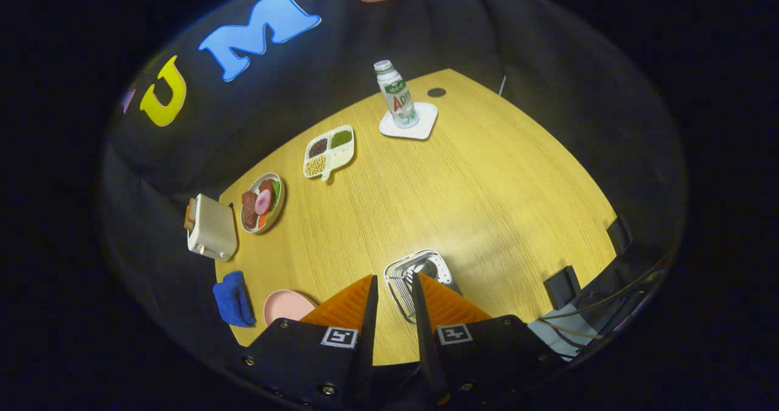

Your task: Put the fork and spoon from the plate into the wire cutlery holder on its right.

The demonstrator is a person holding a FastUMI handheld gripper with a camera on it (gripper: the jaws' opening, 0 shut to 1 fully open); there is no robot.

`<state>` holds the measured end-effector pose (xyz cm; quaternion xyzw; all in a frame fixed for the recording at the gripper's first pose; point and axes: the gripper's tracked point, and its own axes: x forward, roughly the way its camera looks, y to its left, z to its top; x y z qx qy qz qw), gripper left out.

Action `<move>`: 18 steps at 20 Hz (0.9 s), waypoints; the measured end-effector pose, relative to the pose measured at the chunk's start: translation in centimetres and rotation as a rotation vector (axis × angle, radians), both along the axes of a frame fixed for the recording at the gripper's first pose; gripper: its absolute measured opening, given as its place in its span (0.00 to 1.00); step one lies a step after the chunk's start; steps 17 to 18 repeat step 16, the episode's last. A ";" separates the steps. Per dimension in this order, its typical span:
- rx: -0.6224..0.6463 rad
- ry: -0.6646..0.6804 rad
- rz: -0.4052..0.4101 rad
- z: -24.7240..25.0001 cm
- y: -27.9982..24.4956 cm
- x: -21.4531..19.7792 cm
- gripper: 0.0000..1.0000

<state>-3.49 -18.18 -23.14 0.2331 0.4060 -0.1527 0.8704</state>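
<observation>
1. Wood-grain desk, dark cloth booth wall behind.
2. Wire cutlery holder sits just ahead of my tongs, silver, something metallic inside.
3. Pink plate lies left of it.
4. My tongs: fingers parted, gripping nothing.

My gripper hangs above the table, fingers a little apart with nothing between them. The wire cutlery holder sits just ahead of them, the plate to its left, and a folded cloth left of the plate. Beyond the cloth stands a toaster, then a dish of food, then a divided tray. Farthest off, a bottle stands on a coaster.
</observation>
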 end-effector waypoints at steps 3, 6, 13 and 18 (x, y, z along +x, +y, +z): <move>-0.102 -0.150 -0.019 3.6 -0.7 1.4 0.33; -0.239 -0.273 -0.018 7.4 -1.6 2.2 0.33; -0.466 -0.513 -0.035 17.4 -3.1 2.7 0.33; -0.537 -0.615 -0.051 21.1 -3.6 2.8 0.33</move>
